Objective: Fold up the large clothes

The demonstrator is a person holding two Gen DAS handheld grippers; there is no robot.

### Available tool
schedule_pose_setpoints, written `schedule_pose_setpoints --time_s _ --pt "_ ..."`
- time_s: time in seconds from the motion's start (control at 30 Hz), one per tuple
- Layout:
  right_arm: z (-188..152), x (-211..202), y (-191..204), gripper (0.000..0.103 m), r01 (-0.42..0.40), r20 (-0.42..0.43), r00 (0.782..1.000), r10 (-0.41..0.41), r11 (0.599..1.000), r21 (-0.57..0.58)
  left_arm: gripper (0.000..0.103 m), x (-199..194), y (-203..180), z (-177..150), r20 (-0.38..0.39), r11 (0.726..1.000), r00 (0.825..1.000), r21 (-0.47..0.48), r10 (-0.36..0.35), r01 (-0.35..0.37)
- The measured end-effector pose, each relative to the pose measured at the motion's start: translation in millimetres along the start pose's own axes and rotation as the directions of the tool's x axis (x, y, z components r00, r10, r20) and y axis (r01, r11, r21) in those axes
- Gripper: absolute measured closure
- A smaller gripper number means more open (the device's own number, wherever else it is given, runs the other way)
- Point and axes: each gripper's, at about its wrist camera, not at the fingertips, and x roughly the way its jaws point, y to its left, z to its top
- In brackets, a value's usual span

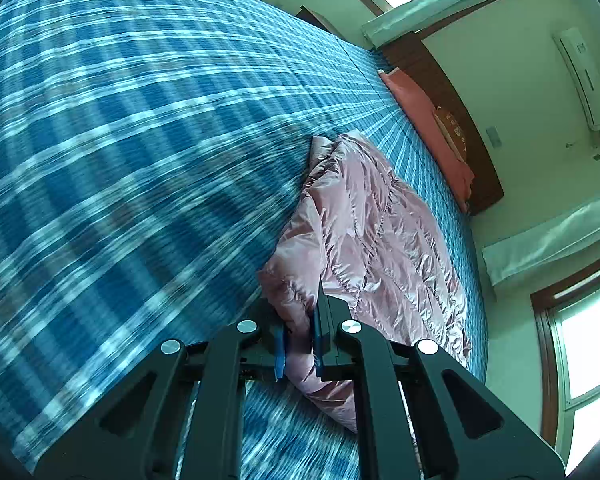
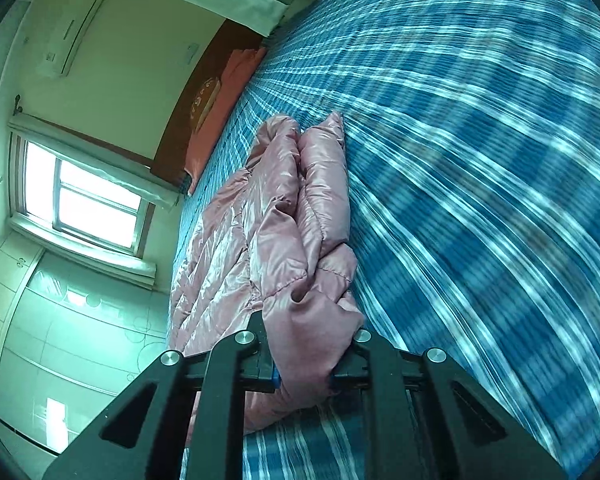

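Fabric of a pink quilted jacket [image 1: 364,232] is clamped between the blue pads of the left gripper [image 1: 298,344], and a thicker bunch of the same jacket [image 2: 284,216] is pinched in the right gripper [image 2: 304,364], whose jaws are drawn in tight on it. The jacket lies on a blue plaid bed cover [image 1: 140,140], near the side edge of the bed that runs toward the headboard [image 1: 452,92]. Its long axis runs away from both grippers toward the pink pillow [image 1: 432,120] at the head end. Only in the left wrist view are the smooth quilted panel and the gripper's blue pads plainly seen. Only in the right wrist view are a rolled, doubled-over fold along the jacket's edge and a pale wardrobe [image 2: 60,320] shown. The plaid is streaked with blur in both views.
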Motion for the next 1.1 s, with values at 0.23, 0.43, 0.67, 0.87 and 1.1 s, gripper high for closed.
schedule_pose_setpoints --time_s 0.23,0.43,0.67,0.87,1.1 --pt "-17.1 -18.6 -14.8 0.088 -0.001 -0.014 1.000 0.001 1.000 0.005 0.094 -19.3 20.1 -9.9 -0.009 1.000 1.000 -0.024 0.003 -0.003" --pt "-18.8 -17.2 -17.9 0.088 0.002 -0.018 1.000 -0.002 1.000 0.001 0.093 -24.0 28.9 -14.7 -0.015 1.000 1.000 -0.018 0.002 -0.003" --pt "-15.5 -21.4 -27.8 0.077 -0.014 -0.001 1.000 0.014 1.000 0.025 0.058 -33.4 28.4 -10.7 0.032 0.999 0.999 0.016 0.027 -0.028" --pt "-14.3 -34.9 -49.4 0.064 0.001 0.030 1.000 -0.002 0.999 0.052 0.055 -26.7 29.5 -2.4 0.033 0.992 0.995 0.080 0.093 -0.096" --pt "-1.0 -50.0 -73.0 0.064 0.043 0.052 0.998 -0.047 0.996 0.077 0.055 -25.7 42.6 4.3 0.022 0.993 0.995 0.058 0.097 -0.098"
